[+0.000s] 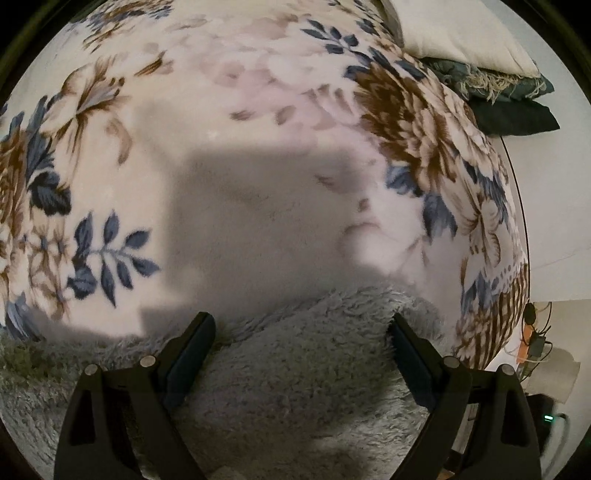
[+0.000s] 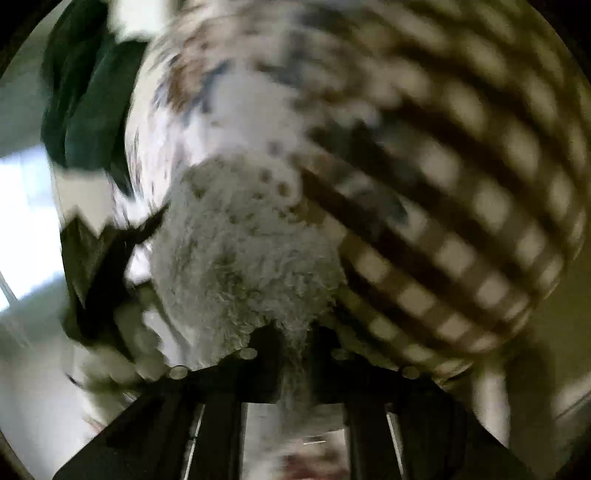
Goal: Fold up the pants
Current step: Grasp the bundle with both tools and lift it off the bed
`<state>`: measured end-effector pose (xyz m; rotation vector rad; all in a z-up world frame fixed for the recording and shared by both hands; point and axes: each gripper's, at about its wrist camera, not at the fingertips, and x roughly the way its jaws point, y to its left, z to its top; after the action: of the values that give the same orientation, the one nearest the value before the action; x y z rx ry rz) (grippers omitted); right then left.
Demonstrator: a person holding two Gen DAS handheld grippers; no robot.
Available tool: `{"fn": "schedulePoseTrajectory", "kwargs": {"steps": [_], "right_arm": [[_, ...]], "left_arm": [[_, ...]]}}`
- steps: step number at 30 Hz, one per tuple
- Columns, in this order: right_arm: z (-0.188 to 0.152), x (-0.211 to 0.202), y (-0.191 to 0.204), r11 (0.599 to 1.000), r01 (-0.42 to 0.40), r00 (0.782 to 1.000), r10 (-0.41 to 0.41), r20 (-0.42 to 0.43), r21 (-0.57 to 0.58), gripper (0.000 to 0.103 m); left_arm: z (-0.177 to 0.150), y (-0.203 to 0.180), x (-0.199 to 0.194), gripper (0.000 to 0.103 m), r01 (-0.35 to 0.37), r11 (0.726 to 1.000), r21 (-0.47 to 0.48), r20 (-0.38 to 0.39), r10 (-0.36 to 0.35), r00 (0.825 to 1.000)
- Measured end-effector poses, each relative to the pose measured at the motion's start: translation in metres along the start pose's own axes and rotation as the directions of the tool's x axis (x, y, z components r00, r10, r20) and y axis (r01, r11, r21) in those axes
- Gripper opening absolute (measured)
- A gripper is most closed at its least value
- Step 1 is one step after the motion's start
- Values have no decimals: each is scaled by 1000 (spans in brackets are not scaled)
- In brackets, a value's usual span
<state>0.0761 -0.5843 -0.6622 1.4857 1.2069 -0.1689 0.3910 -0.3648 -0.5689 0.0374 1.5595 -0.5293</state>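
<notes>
We see the left tool point(image 1: 301, 325) with its fingers spread wide apart, poised over the grey fluffy pants point(image 1: 295, 376). Nothing sits between its pads. The pants lie on a floral blanket point(image 1: 229, 110) and fill the lower part of the left wrist view, their upper edge running just ahead of the fingertips. A dark shadow falls across the blanket beyond the pants. At the upper right of the blanket we note a cream pillow point(image 1: 461, 33) stacked on a dark green fringed cushion point(image 1: 506, 96).

In the right wrist view, which is heavily motion-blurred, we see the right tool point(image 2: 295, 343) with its fingers drawn close together and a bunch of the pants point(image 2: 243, 258) pinched between them. The fluffy fabric rises from the fingertips toward the view's centre. To its right lies a brown-and-cream checked fabric point(image 2: 461, 203); to the upper left, a dark green cloth point(image 2: 92, 103). We cannot tell finer detail through the blur.
</notes>
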Motion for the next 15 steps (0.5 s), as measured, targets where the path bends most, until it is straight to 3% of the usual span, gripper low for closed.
{"fn": "schedulePoseTrajectory", "kwargs": {"steps": [4,7,10,12,14,15], "right_arm": [[-7,-9,-25,994,30,998,-36,51,105,9],[-3,-6,-20,996,83,996,-84,15,45,9],[-1,-12,2,995,78,997,-79,-11,-59,34],[-1,-20,12,995,9,1000,-12,-27,-95,77],[3,-28,20,991,-25,999,21,-31,-133,91],[5,-28,26,985,-21,999,14,-42,-170,91]], "left_arm": [[-3,-2,-1,93,-13,1000,14,4,13,1000],[-4,-2,-2,93,-17,1000,0,8,17,1000],[-8,2,-21,93,12,999,-33,46,-10,999],[-18,9,-49,92,80,994,-73,118,-71,990],[-34,19,-77,93,151,982,-110,190,-128,973],[-46,28,-92,95,170,976,-135,221,-137,966]]}}
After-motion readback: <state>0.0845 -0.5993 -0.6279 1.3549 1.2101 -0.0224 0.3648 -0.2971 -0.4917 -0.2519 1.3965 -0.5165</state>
